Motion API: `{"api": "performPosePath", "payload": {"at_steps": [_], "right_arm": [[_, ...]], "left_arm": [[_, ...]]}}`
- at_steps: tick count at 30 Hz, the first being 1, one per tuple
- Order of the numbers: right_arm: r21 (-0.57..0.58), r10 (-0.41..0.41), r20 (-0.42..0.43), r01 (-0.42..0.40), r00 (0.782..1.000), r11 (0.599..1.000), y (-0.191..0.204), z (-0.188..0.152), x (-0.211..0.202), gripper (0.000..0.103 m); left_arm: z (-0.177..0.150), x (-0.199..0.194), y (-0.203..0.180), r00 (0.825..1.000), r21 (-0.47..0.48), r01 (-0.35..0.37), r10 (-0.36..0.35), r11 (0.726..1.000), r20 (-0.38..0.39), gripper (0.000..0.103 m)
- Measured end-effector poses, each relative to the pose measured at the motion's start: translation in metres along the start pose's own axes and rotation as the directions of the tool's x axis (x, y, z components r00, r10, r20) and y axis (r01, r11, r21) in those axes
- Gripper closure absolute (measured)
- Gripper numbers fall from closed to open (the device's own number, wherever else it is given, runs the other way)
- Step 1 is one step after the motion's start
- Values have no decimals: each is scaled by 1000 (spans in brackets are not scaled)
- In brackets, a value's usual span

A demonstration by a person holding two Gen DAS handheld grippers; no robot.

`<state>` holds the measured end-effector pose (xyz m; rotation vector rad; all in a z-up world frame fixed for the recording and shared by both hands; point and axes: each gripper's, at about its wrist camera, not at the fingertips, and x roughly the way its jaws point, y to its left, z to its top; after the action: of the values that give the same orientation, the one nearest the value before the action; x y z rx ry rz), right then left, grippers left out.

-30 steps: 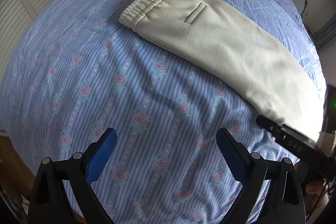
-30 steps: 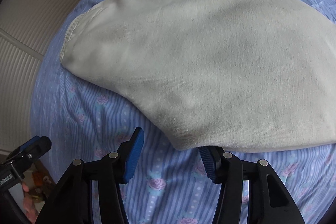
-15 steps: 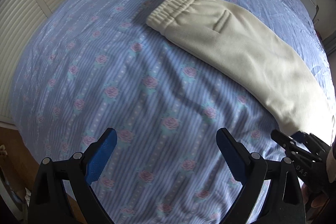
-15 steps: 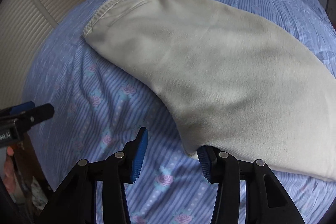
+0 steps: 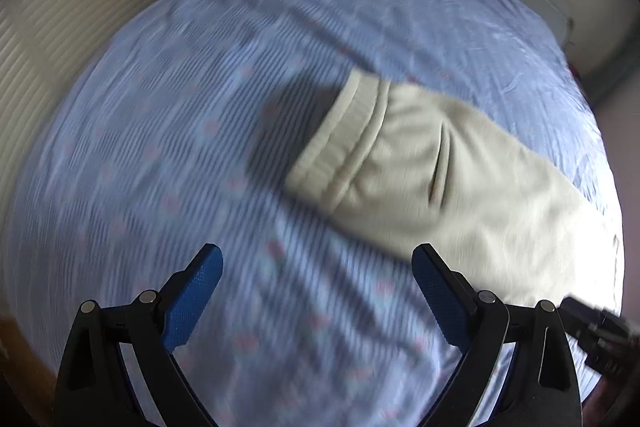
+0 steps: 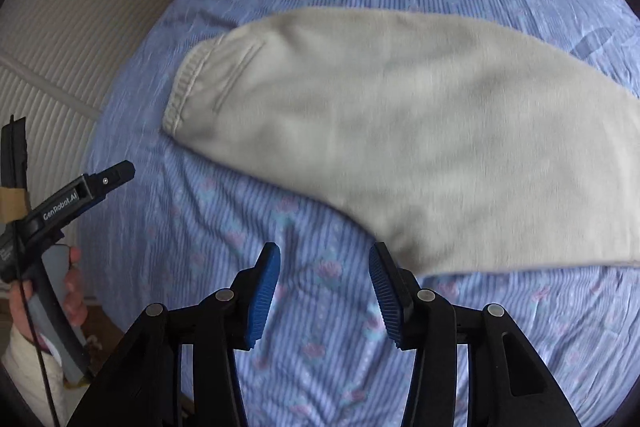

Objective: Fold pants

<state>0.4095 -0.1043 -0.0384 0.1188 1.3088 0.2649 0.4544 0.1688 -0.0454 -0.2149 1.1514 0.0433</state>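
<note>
Cream pants (image 6: 400, 131) lie folded lengthwise on the bed, with the elastic waistband (image 6: 188, 95) at their left end and a back pocket beside it. My right gripper (image 6: 324, 267) hovers open above the sheet; nothing is between its blue pads, and the pants' near edge lies just right of its right finger. In the blurred left wrist view the pants (image 5: 460, 195) fill the right half, waistband (image 5: 348, 135) pointing left. My left gripper (image 5: 318, 263) is wide open over bare sheet, its right finger close to the pants' near edge.
The bed sheet (image 5: 180, 115) is blue-striped with pink roses. Ribbed pale panels (image 6: 72, 39) stand along the bed's left side. A hand (image 6: 72, 291) holds the left gripper (image 6: 116, 175) off the bed's left edge. The right gripper (image 5: 596, 331) shows at lower right.
The right gripper has risen, so the pants look smaller and their edge no longer sits between its fingers. The left gripper has swung towards the waistband, which now lies nearer its right finger.
</note>
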Motion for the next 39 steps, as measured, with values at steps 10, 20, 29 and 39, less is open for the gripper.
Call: {"api": "performPosePath", "payload": {"at_steps": [10,20,29,39], "right_arm": [[52,-82,93,77,992,996,38,104,29,55],[66,-139,36,137,990,988,52,116,63,55],[37,-143,42,141,989,989,63,122,67,55],[33,-155,82,153,984,988,68,125,55,55]], "left_arm": [[114,85,23,946,51,314,-308,948,-105,22],[133,132,18,814,-16,544,-532,839,-234,84],[139,163,14,801,-112,518,-527,848,-285,79],[139,141,10,899,32,392,-376,919,-224,91]]}}
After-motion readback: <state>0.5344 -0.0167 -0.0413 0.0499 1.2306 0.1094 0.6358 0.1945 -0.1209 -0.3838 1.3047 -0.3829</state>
